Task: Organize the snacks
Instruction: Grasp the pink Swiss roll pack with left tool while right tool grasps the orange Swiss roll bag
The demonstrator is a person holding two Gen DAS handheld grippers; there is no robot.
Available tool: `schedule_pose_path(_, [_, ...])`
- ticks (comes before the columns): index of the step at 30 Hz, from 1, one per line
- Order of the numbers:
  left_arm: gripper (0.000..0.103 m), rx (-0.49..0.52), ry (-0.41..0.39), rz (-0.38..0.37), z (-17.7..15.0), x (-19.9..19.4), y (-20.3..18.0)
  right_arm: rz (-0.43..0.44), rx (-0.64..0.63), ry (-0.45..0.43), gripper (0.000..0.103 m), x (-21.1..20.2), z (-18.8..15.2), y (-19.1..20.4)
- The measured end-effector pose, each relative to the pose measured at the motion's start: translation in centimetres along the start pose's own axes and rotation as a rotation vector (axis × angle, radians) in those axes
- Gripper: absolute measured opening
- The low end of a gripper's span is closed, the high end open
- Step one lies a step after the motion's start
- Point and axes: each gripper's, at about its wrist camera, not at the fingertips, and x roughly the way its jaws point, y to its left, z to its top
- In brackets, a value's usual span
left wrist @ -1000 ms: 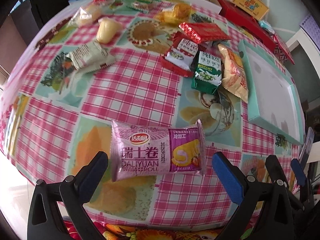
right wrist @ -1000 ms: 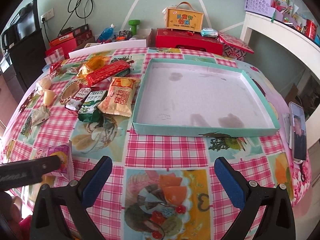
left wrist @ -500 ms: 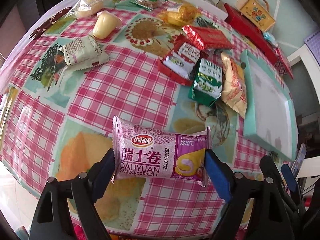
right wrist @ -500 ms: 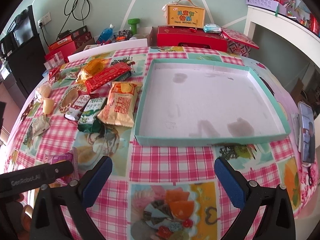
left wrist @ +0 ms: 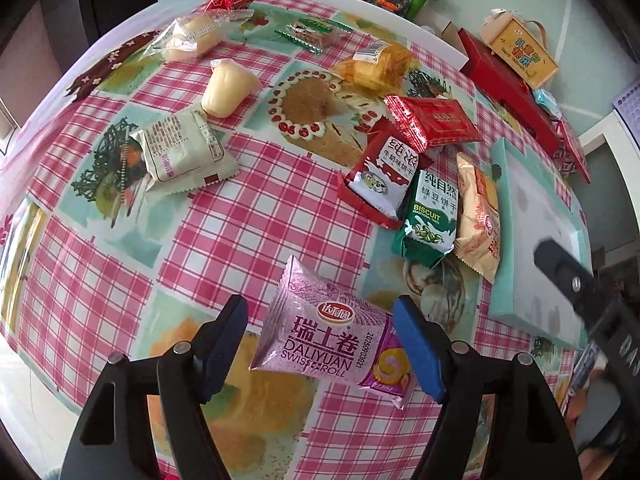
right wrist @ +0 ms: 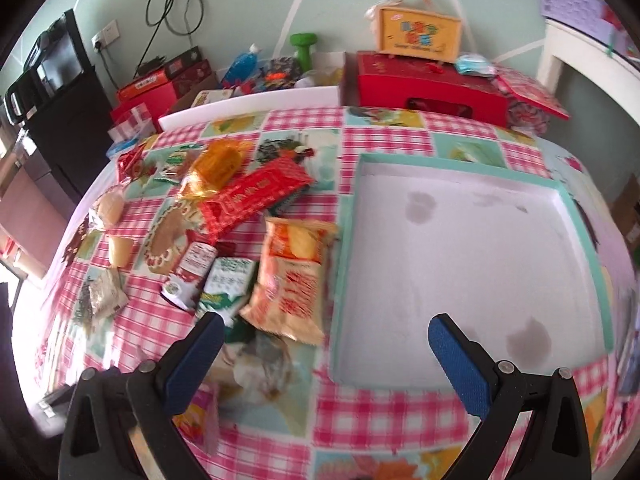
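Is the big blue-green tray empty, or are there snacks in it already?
Empty. The tray shows only its bare white bottom with a few dark stains; the snack packets all lie outside it on the checked tablecloth.

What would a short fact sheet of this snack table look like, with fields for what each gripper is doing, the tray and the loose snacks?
left gripper: jaws have just been closing around the purple Swiss roll packet; right pad touches it, left pad apart
right gripper: open, nothing between its jaws
tray: teal rim, white inside, no snacks in it
loose snacks: green biscuit packet, orange packet, red packet lie beside the tray
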Motion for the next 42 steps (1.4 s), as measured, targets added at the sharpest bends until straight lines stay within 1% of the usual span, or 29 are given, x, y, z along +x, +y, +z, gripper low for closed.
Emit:
schedule_pose_path(1, [0.078,0.001,-0.003,-0.002,0.1,0.0,0.1,0.026,0.008,0.025,0.102,0.6,0.7,0.2])
schedule_pose_path(2, [0.083,0.006,-0.003,0.005,-0.2,-0.3,0.2,0.038,0.013,0.039,0.098,1.0,1.0,0.2])
schedule_pose_path(3, [0.085,0.014,-0.005,0.010,-0.3,-0.4,0.2,0.057,0.021,0.065,0.096,1.7,1.5,0.5])
schedule_pose_path(5, [0.087,0.036,-0.002,0.013,-0.5,-0.5,-0.1,0.078,0.034,0.103,0.082,3.0,2.2,0.7])
schedule_pose_path(6, [0.092,0.044,0.003,0.010,-0.6,-0.4,-0.3,0.082,0.037,0.116,0.078,3.5,2.3,0.7])
schedule_pose_path(8, [0.096,0.059,0.011,0.002,-0.9,-0.2,-0.6,0.079,0.040,0.154,0.074,5.2,2.7,1.1])
schedule_pose_path(10, [0.096,0.076,0.023,-0.019,-1.2,-0.2,-0.8,0.074,0.042,0.184,0.072,6.3,2.8,1.3])
schedule_pose_path(11, [0.097,0.082,0.031,-0.027,-1.3,-0.1,-1.0,0.071,0.040,0.197,0.068,6.9,2.8,1.4])
schedule_pose_path(14, [0.100,0.100,0.063,-0.022,-1.4,0.7,-1.5,0.057,0.037,0.227,0.066,8.0,2.9,1.4])
schedule_pose_path(15, [0.099,0.108,0.083,-0.019,-1.5,1.2,-1.6,0.049,0.036,0.233,0.063,8.4,3.0,1.5])
schedule_pose_path(18, [0.099,0.124,0.111,0.009,-1.8,2.2,-2.1,0.029,0.027,0.236,0.060,8.7,3.3,1.7])
schedule_pose_path(20, [0.099,0.142,0.103,0.030,-1.9,2.3,-2.6,0.016,0.024,0.235,0.059,8.9,3.4,1.8])
schedule_pose_path(23, [0.099,0.149,0.097,0.041,-1.9,2.5,-3.0,0.009,0.020,0.231,0.058,8.9,3.5,1.9])
schedule_pose_path(25, [0.097,0.133,0.083,0.031,-2.0,2.3,-2.8,-0.006,0.010,0.224,0.053,8.9,3.3,1.9])
schedule_pose_path(26, [0.093,0.122,0.073,0.031,-1.9,2.1,-2.7,-0.013,0.001,0.214,0.052,8.8,3.2,2.0])
schedule_pose_path(29, [0.091,0.102,0.065,0.029,-1.6,1.8,-2.4,-0.024,-0.008,0.196,0.050,8.6,2.7,2.1])
schedule_pose_path(30, [0.090,0.100,0.061,0.030,-1.6,1.7,-2.4,-0.021,-0.004,0.195,0.047,8.5,2.5,2.2])
schedule_pose_path(33, [0.089,0.082,0.049,0.026,-1.5,1.5,-1.9,-0.002,0.042,0.205,0.046,8.7,1.7,1.6])
schedule_pose_path(35, [0.089,0.067,0.043,0.033,-1.3,1.2,-0.8,-0.017,0.047,0.190,0.046,8.6,1.2,1.5])
schedule_pose_path(42, [0.087,0.015,0.011,0.030,-1.0,0.3,0.5,-0.020,0.091,0.125,0.045,7.7,-0.2,1.3])
